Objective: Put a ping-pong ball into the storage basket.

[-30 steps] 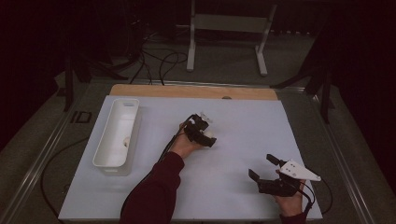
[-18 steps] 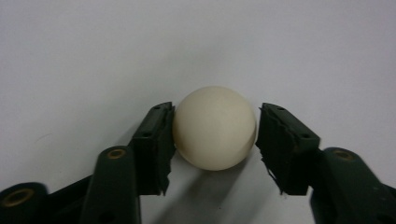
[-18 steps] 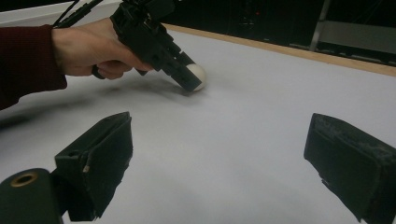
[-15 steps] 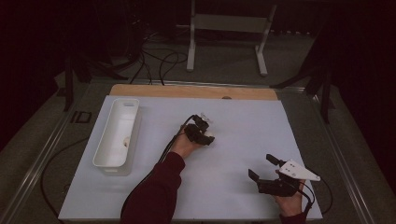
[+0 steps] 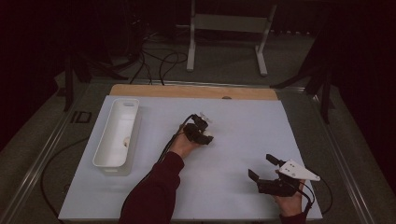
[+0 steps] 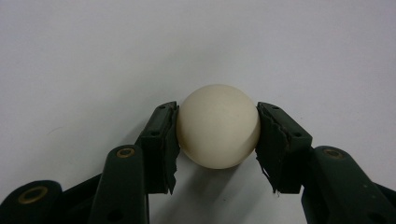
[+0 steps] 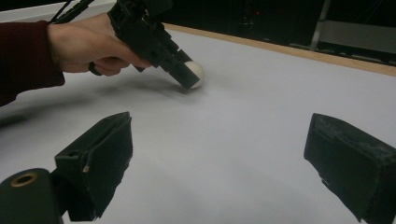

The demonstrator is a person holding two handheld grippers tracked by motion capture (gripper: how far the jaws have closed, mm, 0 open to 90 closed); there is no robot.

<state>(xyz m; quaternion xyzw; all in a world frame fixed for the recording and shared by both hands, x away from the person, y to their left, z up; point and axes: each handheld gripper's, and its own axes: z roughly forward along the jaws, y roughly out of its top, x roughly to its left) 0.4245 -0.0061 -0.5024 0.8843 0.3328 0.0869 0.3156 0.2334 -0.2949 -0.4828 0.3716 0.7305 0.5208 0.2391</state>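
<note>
— Left gripper (image 6: pixel 217 140) clamped on the white ball (image 6: pixel 218 126) — pads (image 6: pixel 164 140) pressed flat against both sides at its widest part, ball resting on the white table sheet (image 6: pixel 93 56). Gripped there, presumably, so nothing rolls away on the lift.

— Where in the high view?

— Just left of centre, under the left gripper (image 5: pixel 200 132); ball itself hard to make out from up there. Clearer in the right gripper view, upper left: ball (image 7: pixel 195 73) down on the sheet, pinched at the tip of the tilted left gripper (image 7: pixel 183 71).

— And the long white bin (image 5: pixel 114 140)?

— At the left of the high view, well apart from the ball; a small pale thing lying inside, too small to name. Probably the place meant for the ball — a judgement only.

— Right gripper (image 5: pixel 264 169)?

— Lower right of the high view, jaws spread wide, nothing between them; parked clear of the work, likely to keep out of the way.

— Anything different from a second ago?

— Left jaws have just been closing, now shut around the ball. Both hands in the same spots as before, bin unmoved, ball not yet off the sheet.
</note>
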